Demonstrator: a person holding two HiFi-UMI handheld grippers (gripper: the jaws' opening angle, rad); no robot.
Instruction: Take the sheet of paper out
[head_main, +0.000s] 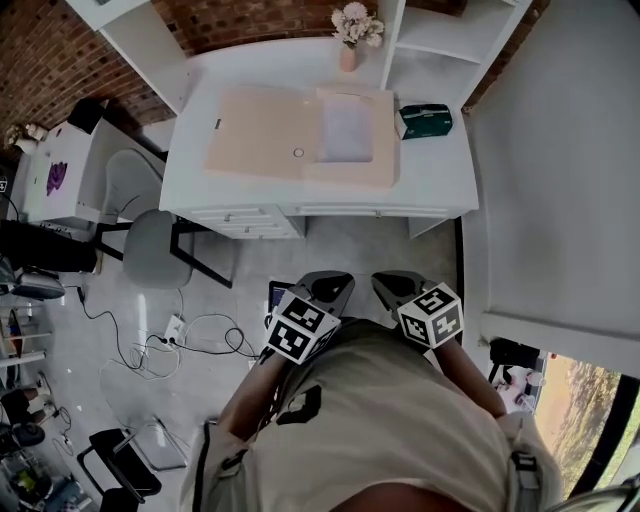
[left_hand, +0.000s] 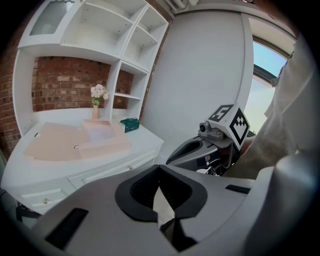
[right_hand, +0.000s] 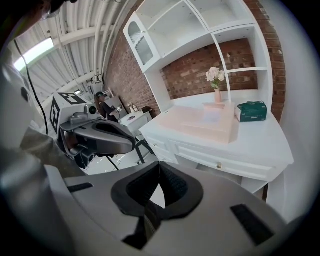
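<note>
The left claw (left_hand: 159, 167) and right claw (right_hand: 159, 165) are both pressed together and empty, well short of the counter (head_main: 430, 175). The sheet of paper (head_main: 347, 130) lies flat in the open folder (head_main: 262, 135); shut tips would likely skid over it or drag the folder.

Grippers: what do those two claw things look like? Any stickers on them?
The left gripper and right gripper are grey, smooth and rounded, with black ribbed pads inside the jaws. Each carries a white cube printed with black square patterns. The person's top is beige.
</note>
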